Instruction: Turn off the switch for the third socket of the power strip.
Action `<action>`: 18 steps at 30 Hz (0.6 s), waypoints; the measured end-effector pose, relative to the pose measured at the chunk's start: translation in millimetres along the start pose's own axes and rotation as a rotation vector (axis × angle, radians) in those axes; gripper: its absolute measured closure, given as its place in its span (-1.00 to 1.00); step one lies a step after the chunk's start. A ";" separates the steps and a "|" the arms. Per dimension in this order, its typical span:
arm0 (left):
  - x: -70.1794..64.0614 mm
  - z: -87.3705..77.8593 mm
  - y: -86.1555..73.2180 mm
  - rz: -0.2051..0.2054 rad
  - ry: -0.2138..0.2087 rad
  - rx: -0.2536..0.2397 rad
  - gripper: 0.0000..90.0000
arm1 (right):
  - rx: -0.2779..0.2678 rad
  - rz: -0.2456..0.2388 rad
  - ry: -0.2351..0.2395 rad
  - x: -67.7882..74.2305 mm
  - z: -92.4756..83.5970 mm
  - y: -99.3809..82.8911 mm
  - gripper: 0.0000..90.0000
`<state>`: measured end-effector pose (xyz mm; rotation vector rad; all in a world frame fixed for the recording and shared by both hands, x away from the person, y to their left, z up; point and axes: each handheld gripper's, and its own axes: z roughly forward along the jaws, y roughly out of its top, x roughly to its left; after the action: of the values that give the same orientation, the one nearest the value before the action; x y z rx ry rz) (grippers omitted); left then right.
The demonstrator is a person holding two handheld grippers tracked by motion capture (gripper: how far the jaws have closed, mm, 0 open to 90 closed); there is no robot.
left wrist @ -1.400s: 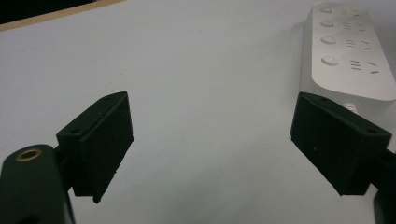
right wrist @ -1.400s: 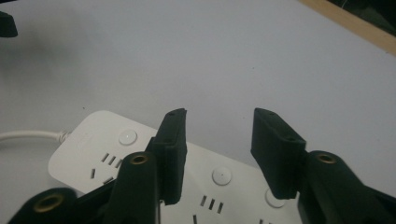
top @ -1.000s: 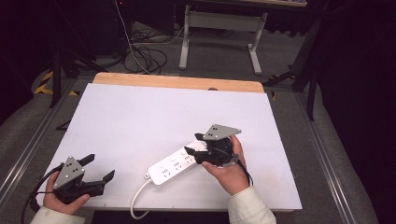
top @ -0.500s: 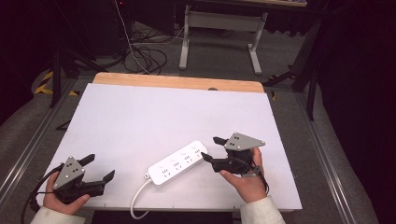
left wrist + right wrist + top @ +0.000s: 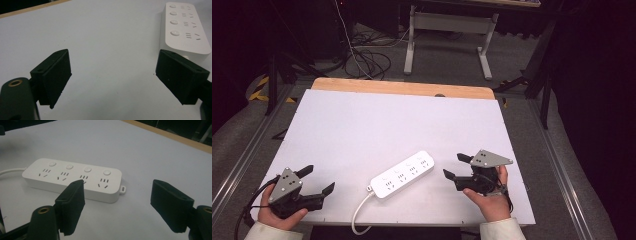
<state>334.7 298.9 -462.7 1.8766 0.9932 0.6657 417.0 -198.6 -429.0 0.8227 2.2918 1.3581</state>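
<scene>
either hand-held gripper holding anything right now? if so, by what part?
Nothing held. Left hand-held gripper and right hand-held gripper are both open, and the power strip lies free on the table.

A white four-outlet power strip [image 5: 403,174] lies flat, face up, on the white table [image 5: 377,125] near its front edge. It runs diagonally, far end to the right. Its white cord [image 5: 358,217] trails off the near-left end, over the table's edge.
</scene>
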 end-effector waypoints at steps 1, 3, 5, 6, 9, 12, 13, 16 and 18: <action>-0.1 -0.1 0.1 0.000 -0.002 0.003 -0.70 | -0.002 0.010 0.000 -1.8 -1.1 -2.9 -0.39; -0.2 -0.3 0.3 0.003 -0.006 0.009 -0.70 | -0.006 0.032 0.003 -5.2 -3.4 -8.6 -0.40; -0.5 -0.5 0.5 0.004 -0.006 0.010 -0.70 | -0.008 0.050 0.007 -8.5 -5.6 -14.0 -0.41; -0.7 -0.4 0.5 0.001 -0.006 0.007 -0.70 | -0.007 0.054 0.006 -9.9 -6.6 -16.6 -0.42; -0.4 -0.6 0.6 0.004 -0.006 0.009 -0.70 | -0.001 0.057 -0.001 -13.3 -9.7 -23.7 -0.43; 0.0 -0.8 0.5 0.004 -0.007 0.010 -0.70 | 0.009 0.055 -0.013 -15.5 -12.3 -29.3 -0.43; 0.0 -0.6 0.4 0.001 -0.009 0.010 -0.70 | 0.029 0.050 -0.025 -16.6 -13.1 -32.0 -0.43; 0.2 -0.5 0.6 0.004 -0.015 0.018 -0.70 | 0.062 0.046 -0.041 -17.6 -13.2 -35.6 -0.43; 0.1 -0.5 0.7 0.002 -0.017 0.020 -0.70 | 0.083 0.055 -0.048 -19.1 -13.3 -39.8 -0.43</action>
<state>334.6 299.1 -461.9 1.8980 0.9901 0.6423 412.3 -234.5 -457.5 0.9413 2.3181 1.2590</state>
